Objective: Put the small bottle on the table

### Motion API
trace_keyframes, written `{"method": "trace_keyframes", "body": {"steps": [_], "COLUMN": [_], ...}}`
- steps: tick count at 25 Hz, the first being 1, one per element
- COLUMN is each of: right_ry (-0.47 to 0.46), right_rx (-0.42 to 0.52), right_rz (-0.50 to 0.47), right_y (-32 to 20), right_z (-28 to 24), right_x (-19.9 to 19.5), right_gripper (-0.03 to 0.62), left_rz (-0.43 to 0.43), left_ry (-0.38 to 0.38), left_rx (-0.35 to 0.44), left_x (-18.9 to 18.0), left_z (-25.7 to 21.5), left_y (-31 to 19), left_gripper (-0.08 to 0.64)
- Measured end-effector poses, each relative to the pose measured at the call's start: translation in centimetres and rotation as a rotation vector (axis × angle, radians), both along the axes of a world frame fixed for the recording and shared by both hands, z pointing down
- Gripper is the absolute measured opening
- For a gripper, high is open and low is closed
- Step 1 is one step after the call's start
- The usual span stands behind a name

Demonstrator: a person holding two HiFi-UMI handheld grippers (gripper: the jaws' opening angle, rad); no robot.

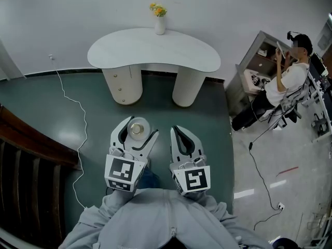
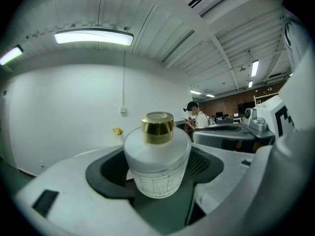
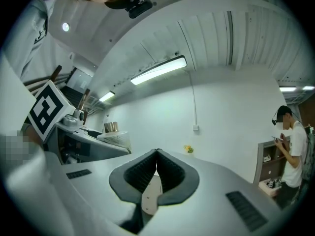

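A small frosted white bottle point(image 2: 156, 159) with a gold cap stands upright between the jaws of my left gripper point(image 2: 157, 173), which is shut on it. From the head view the bottle point(image 1: 138, 128) shows from above in the left gripper point(image 1: 136, 131), held over the green floor in front of me. My right gripper point(image 1: 180, 135) is beside it, shut with its jaw tips touching and nothing between them point(image 3: 156, 156). The white kidney-shaped table point(image 1: 119, 51) stands ahead by the wall, some way beyond both grippers.
A white vase with yellow flowers point(image 1: 159, 17) sits at the table's back edge. A white cable point(image 1: 78, 118) trails over the floor on the left. Dark wooden furniture point(image 1: 26, 165) lies at the left. A seated person point(image 1: 282, 82) and a shelf unit are at the right.
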State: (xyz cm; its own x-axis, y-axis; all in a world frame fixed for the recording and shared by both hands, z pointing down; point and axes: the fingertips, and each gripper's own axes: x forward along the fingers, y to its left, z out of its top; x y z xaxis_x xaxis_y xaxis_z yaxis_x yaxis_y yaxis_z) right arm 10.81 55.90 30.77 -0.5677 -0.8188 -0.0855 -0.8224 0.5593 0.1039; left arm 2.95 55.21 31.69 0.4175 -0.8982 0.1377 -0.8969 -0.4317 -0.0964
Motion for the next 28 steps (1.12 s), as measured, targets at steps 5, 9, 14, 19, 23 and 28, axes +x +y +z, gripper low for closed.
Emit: {"method": "trace_keyframes", "body": {"steps": [5, 9, 14, 19, 23, 28], "right_ry": [0.016, 0.039, 0.036, 0.022, 0.025, 0.034], "right_rx": [0.016, 0.028, 0.015, 0.007, 0.005, -0.006], "right_rz": [-0.003, -0.002, 0.027, 0.065, 0.095, 0.126], "right_y": [-5.4, -10.1, -15.5, -20.4, -23.2, -25.1], "right_z": [-0.6, -0.9, -0.8, -0.9, -0.5, -0.2], "right_x": [-2.2, -4.2, -6.3, -7.3, -8.5, -8.5], "right_gripper": [0.026, 0.026, 0.026, 0.026, 0.027, 0.026], "left_rz": [0.023, 0.028, 0.041, 0.074, 0.107, 0.129], "left_ry": [-0.002, 0.004, 0.011, 0.005, 0.011, 0.020], "left_rx": [0.005, 0.000, -0.008, -0.011, -0.014, -0.023], "left_x": [-1.6, -3.5, -6.0, -7.1, -8.2, -8.3], "left_z": [-0.3, -0.3, -0.2, -0.4, 0.1, 0.5], "left_y": [-5.6, -10.4, -15.8, -20.7, -23.8, -26.0], "left_gripper": [0.333, 0.333, 0.333, 0.333, 0.333, 0.333]}}
